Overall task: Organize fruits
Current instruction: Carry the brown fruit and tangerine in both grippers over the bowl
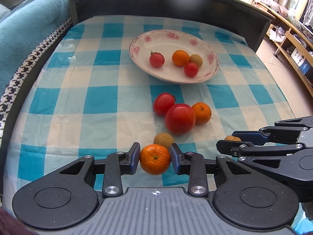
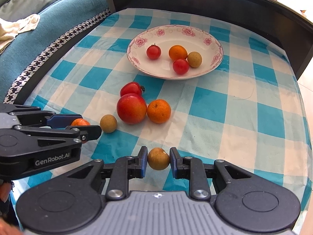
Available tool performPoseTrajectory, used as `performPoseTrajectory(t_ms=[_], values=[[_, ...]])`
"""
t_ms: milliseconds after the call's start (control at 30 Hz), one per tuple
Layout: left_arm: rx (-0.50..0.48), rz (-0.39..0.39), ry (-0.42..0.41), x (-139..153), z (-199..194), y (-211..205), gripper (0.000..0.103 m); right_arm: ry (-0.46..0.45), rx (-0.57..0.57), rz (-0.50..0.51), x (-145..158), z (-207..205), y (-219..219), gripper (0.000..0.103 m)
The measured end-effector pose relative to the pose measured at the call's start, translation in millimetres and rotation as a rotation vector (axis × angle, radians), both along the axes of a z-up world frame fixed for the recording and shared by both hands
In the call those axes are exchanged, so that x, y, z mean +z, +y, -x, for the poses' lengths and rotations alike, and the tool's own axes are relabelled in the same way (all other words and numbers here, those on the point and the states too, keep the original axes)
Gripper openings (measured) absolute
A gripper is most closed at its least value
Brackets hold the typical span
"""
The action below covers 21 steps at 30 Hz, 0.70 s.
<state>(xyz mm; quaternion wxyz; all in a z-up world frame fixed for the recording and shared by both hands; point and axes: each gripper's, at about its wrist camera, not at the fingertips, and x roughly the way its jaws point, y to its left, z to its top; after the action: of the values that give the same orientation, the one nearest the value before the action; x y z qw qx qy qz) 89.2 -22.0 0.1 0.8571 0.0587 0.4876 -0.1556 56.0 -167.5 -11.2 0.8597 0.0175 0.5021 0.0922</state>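
My left gripper point(image 1: 155, 157) is shut on a small orange point(image 1: 155, 159) near the front of the checked table. My right gripper point(image 2: 158, 159) is shut on a tan longan point(image 2: 158, 158) beside it on the right. A white floral plate point(image 1: 197, 37) further back holds two cherry tomatoes, an orange and a longan. Loose on the cloth between lie a cherry tomato point(image 1: 163, 103), a big red fruit point(image 1: 180, 118), an orange point(image 1: 202, 113) and a longan point(image 1: 163, 140). The left gripper with its orange point(image 2: 80, 122) also shows in the right wrist view.
The blue-and-white checked cloth point(image 1: 97, 98) covers the table. A dark raised ledge point(image 1: 176, 2) runs along the back, with several fruits on top at the far right. A teal blanket point(image 1: 29, 29) lies left; wooden shelves point(image 1: 293, 45) stand right.
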Motion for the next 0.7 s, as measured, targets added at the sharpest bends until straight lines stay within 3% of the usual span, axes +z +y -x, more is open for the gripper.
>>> performPoseTrajectory(t_ms=[700], values=[[-0.017,0.032,-0.032,13,-18,-16,0.040,-0.036,-0.053,-0.027,14,-24,-8,0.027]])
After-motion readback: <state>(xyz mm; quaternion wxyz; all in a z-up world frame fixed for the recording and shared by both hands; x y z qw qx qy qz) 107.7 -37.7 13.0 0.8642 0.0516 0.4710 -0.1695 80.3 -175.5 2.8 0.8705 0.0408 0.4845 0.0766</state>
